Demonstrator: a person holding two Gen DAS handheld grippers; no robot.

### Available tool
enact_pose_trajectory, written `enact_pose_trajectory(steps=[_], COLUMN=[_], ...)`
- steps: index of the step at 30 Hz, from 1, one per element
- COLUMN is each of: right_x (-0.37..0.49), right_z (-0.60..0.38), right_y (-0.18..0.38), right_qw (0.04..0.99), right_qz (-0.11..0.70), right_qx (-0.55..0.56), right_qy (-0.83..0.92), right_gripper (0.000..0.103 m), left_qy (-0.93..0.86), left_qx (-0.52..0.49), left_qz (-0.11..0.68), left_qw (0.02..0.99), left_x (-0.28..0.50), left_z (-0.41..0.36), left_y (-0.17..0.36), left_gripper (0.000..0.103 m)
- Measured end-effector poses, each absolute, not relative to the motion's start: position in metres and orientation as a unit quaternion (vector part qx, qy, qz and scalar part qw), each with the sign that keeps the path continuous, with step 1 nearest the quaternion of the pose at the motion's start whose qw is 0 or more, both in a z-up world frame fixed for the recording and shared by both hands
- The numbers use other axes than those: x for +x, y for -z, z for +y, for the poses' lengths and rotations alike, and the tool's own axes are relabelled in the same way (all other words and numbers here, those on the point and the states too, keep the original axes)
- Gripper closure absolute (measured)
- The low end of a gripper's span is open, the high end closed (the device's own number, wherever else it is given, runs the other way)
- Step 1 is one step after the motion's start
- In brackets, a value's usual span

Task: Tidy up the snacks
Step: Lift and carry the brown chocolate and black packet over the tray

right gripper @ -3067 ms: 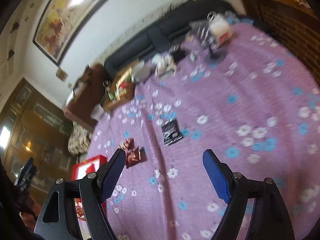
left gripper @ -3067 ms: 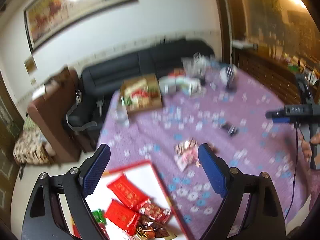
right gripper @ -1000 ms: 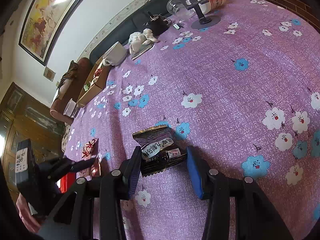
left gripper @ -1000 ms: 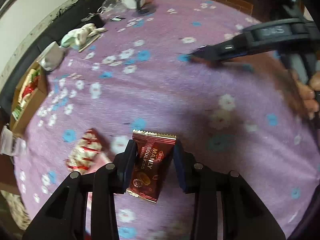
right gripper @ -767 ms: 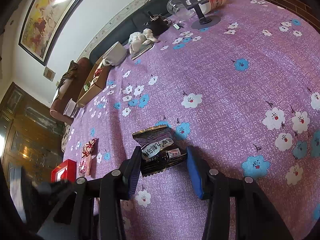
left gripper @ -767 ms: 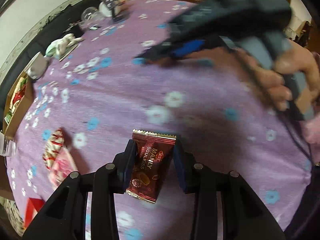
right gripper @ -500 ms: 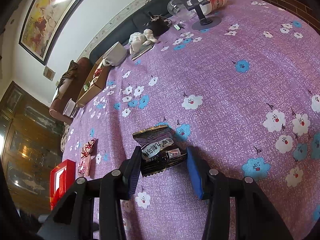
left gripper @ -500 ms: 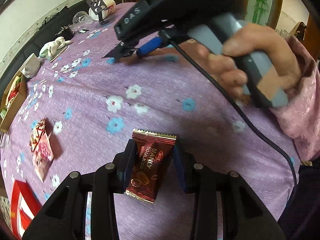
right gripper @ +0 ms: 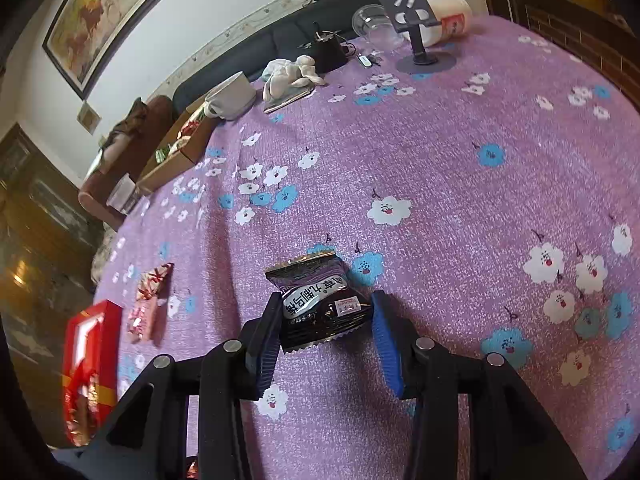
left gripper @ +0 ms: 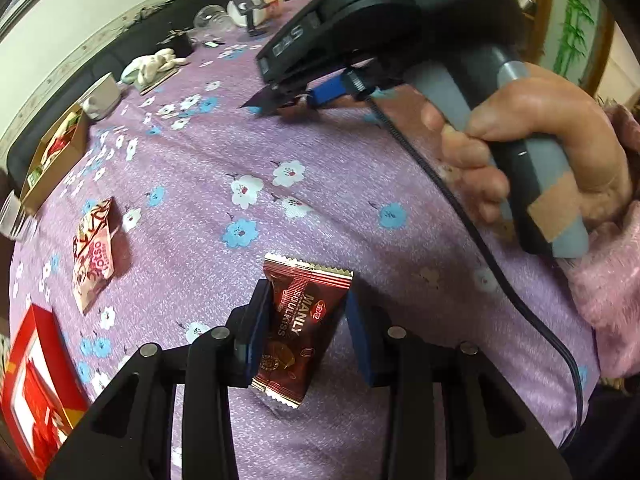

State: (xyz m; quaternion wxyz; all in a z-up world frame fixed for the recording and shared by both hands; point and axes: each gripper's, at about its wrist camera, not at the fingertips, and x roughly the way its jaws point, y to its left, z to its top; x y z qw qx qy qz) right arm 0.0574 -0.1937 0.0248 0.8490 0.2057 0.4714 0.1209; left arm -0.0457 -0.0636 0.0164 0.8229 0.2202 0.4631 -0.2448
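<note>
My left gripper [left gripper: 306, 320] is shut on a dark red Manly snack packet [left gripper: 298, 328] and holds it above the purple flowered tablecloth [left gripper: 320, 168]. My right gripper [right gripper: 324, 324] is shut on a black snack packet with a white label [right gripper: 320, 300], low over the cloth; it also shows from the side in the left wrist view [left gripper: 304, 98]. A pink and red snack packet [left gripper: 93, 252] lies on the cloth to the left, also in the right wrist view [right gripper: 148, 296]. A red box [left gripper: 28, 384] with snacks sits at the lower left edge, also in the right wrist view [right gripper: 90, 364].
A cardboard box of snacks [right gripper: 176, 152], a white bowl [right gripper: 232, 96], a pale cloth toy [right gripper: 292, 74], a glass [right gripper: 370, 24] and a phone stand [right gripper: 416, 20] line the table's far side. A dark sofa [right gripper: 248, 52] stands behind.
Both grippers have closed on their packets. My left gripper has carried the red packet back and left, nearer the red box. My right gripper has barely moved in the last second.
</note>
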Motion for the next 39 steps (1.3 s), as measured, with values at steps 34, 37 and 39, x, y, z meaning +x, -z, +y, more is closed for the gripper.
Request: enact_pose_trajectory(steps=[34,37,39], right_x=[0.051,0.050,0.048], right_z=[-0.194,-0.193,-0.191], right_y=[-0.039,-0.042,-0.045], right_qw=[0.796,0.779,0.773], right_qz=[0.422,0.408,0.398], right_qx=[0.333,0.357,0.364], right_qy=[-0.280,-0.316,-0.335], right_gripper=[0.060,0.060,0.060], left_qy=[0.153,0.147,0.136], left_qx=[0.009,0.002,0.005], left_qz=[0.380,0.369,0.359], left_qw=[0.912,0.918,0.924], left_x=[-0.071,-0.079,-0.083], left_z=[0.042,0.051,0.057], left_y=[-0.068,-0.076,-0.083], left_gripper=[0.077,0.077,0.077])
